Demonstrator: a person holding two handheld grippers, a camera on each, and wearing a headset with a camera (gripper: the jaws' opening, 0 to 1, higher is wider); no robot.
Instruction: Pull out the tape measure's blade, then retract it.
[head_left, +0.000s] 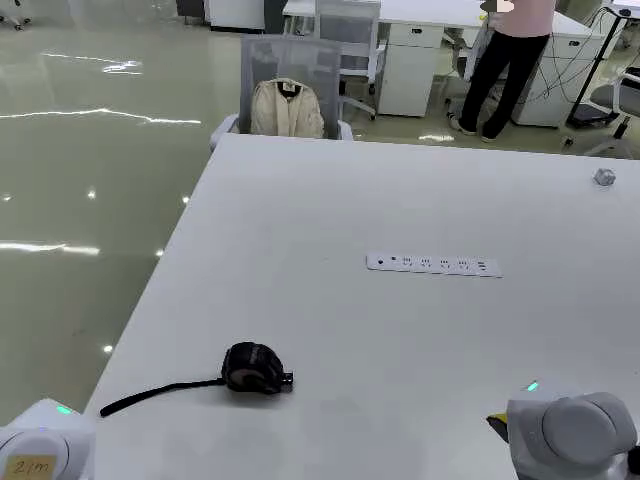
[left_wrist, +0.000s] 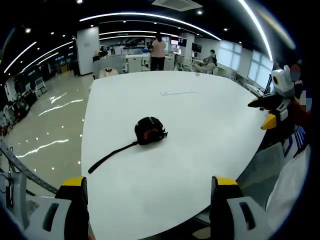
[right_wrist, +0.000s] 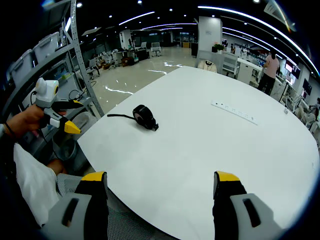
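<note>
One large white table (head_left: 400, 190) spreads out in front of me, with a glossy floor to its left. At its far edge stands a grey mesh chair (head_left: 290, 55) with a cream jacket (head_left: 287, 108) draped over the back. Beyond it, a person (head_left: 510, 60) stands at a row of white desks.

I hold two grippers near the table's close edge, one at each lower corner of the head view. My left gripper (left_wrist: 150, 182) has its yellow-tipped jaws spread wide apart with nothing between them. It hangs just off the table's near left corner. My right gripper (right_wrist: 161, 176) is the same, jaws wide apart and holding nothing, poised over the near right edge. The two are well apart from each other, and neither touches anything on the table.

A long white power strip (head_left: 433, 265) lies flat near the middle of the table, well beyond the grippers.

The tape measure (head_left: 255, 368) is a round black case lying on the near left part of the table, between my grippers but closer to the left one. A small metal tip shows at the case's right side, and I see no length of blade drawn out. A black strap (head_left: 160, 393) trails from the case to the left, toward the table's edge.

A small grey crumpled thing (head_left: 603, 177) sits alone at the far right of the table.
</note>
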